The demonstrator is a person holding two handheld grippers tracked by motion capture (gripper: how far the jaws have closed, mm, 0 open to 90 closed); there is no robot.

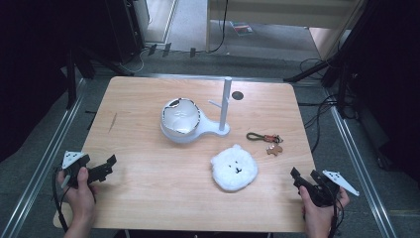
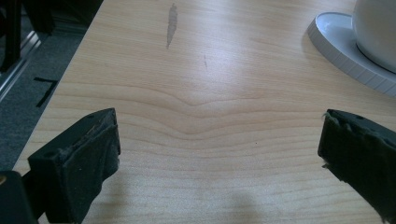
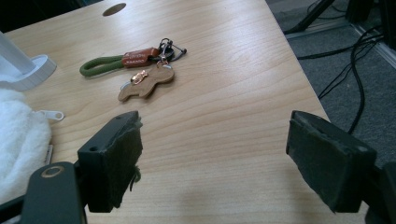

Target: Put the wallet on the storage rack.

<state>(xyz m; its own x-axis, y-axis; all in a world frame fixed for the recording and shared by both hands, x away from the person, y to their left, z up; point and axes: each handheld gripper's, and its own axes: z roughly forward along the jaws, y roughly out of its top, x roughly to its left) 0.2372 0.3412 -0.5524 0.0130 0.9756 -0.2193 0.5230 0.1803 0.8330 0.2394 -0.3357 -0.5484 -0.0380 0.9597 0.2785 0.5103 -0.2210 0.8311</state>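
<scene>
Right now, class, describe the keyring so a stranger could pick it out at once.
Start at the white stand with its upright post in the middle of the wooden table. To its right lies the keyring, beyond the fluffy white bear-face pouch. It alone has a green cord loop and a brown animal-shaped tag.

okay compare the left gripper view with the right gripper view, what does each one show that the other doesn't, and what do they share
Left gripper view: the ribbed rim of the white round stand base, with a white rounded bowl on it, and a grey streak on the wood.

Right gripper view: a green cord keyring with a brown wooden bear charm, a fluffy white plush pouch and floor cables.

Both: the light wooden table beyond open black jaws.
</scene>
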